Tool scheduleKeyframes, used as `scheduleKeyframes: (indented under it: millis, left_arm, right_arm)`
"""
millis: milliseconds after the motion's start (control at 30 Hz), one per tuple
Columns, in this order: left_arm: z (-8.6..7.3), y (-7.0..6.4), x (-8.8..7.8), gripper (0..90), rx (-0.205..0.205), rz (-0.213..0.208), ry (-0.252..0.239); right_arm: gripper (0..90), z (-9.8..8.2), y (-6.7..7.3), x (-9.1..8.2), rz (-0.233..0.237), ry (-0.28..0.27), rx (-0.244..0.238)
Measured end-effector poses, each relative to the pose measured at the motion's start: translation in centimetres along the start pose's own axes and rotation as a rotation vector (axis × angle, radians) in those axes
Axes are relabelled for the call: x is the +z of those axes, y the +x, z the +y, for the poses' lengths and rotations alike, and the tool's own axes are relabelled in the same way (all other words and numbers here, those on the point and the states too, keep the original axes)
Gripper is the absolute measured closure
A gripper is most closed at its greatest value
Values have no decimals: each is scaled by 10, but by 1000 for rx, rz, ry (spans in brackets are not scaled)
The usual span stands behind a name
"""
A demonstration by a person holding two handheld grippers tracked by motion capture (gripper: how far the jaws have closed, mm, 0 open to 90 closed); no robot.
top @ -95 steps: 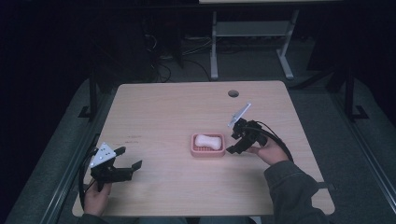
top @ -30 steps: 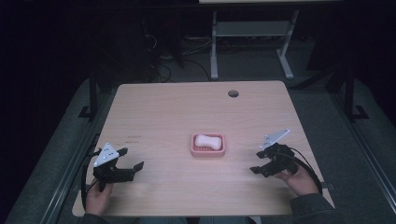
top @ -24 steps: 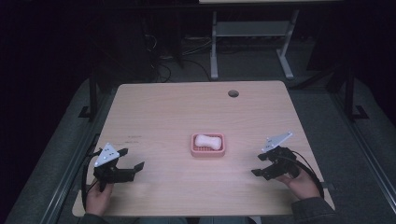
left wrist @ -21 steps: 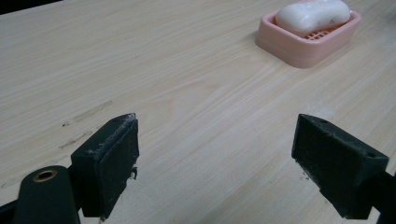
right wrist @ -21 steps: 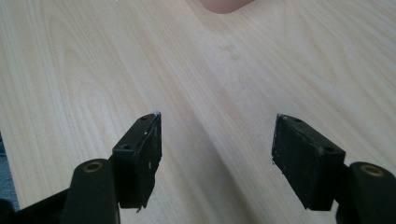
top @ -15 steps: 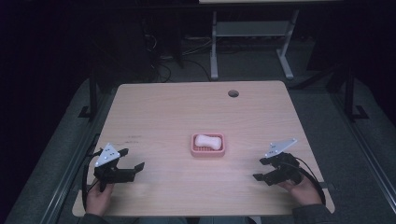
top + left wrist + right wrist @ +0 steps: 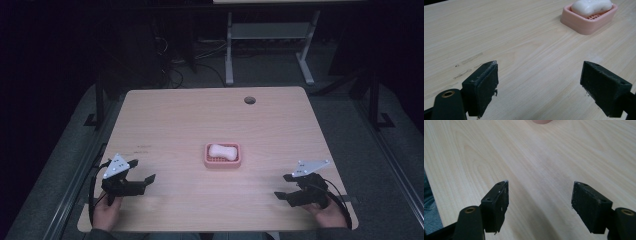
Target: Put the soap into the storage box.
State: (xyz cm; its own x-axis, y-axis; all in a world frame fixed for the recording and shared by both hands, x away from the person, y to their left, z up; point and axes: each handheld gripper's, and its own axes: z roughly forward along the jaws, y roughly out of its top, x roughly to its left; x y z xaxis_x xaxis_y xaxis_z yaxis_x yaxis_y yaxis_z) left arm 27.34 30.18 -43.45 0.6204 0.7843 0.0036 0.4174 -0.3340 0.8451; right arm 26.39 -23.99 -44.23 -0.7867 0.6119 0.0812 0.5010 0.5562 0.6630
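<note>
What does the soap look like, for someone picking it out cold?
Start from the light wooden table, which has a round cable hole near its far edge. At about the table's middle sits a pink rectangular soap dish with a slotted floor. The soap is the whitish, rounded, slightly waisted bar lying in that dish, the only pale, glossy thing between the two black claws.

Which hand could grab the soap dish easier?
Probably the left hand-held gripper: open, with the pink soap dish plainly ahead. The right hand-held gripper, also open, sees just its edge.
</note>
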Motion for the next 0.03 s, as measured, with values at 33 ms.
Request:
scheduleKeyframes:
  millis: [33]
  left_arm:
    - [0,0,0,146,2,1,-3]
  right_arm:
    - [295,0,2,1,4,0,-1]
